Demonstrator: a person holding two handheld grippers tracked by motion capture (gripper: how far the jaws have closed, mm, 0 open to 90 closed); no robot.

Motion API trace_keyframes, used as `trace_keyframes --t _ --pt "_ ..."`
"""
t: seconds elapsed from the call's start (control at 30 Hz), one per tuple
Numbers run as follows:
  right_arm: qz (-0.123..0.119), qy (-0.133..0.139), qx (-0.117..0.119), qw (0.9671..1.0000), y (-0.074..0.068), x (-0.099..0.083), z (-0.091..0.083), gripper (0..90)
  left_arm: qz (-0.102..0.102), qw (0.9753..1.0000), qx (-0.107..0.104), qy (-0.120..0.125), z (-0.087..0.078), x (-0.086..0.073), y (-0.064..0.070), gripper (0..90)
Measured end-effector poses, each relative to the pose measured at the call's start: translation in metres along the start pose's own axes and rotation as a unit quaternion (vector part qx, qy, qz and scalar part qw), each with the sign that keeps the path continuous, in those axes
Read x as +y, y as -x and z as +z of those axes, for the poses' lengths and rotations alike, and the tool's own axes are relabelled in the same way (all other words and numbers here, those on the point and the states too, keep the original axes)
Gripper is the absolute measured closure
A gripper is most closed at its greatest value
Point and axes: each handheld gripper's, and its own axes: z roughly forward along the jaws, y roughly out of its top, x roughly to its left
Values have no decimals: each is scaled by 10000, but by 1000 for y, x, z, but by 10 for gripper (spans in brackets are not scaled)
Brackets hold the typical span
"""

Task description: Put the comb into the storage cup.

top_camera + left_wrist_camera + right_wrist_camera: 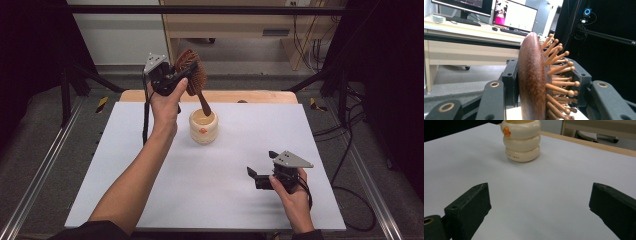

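Note:
A brown wooden hairbrush (191, 73) with peg bristles hangs over a cream ribbed cup (203, 127) at the middle of the table, its handle tip dipping into the cup's mouth. My left gripper (176, 76) is shut on the brush head; in the left gripper view the head (532, 80) stands edge-on between the jaws, pegs to the right. Near the table's front right my right gripper (261, 168) rests open and holds nothing. The right gripper view shows the cup (522, 139), with an orange mark, well ahead of the wide-apart jaws.
A white sheet (125, 170) covers the table, with a wooden edge (260, 96) at the back. Black frame posts stand at both sides. Beyond, a desk with monitors (514, 15) and a keyboard shows in the left gripper view.

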Motion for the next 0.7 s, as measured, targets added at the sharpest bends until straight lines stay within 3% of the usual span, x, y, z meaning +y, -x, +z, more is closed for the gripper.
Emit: trace_keyframes --t 0.7 --pt "-9 -8 32 10000 0 0 1 40 -40 9999 52 -133 3 -13 -4 507"
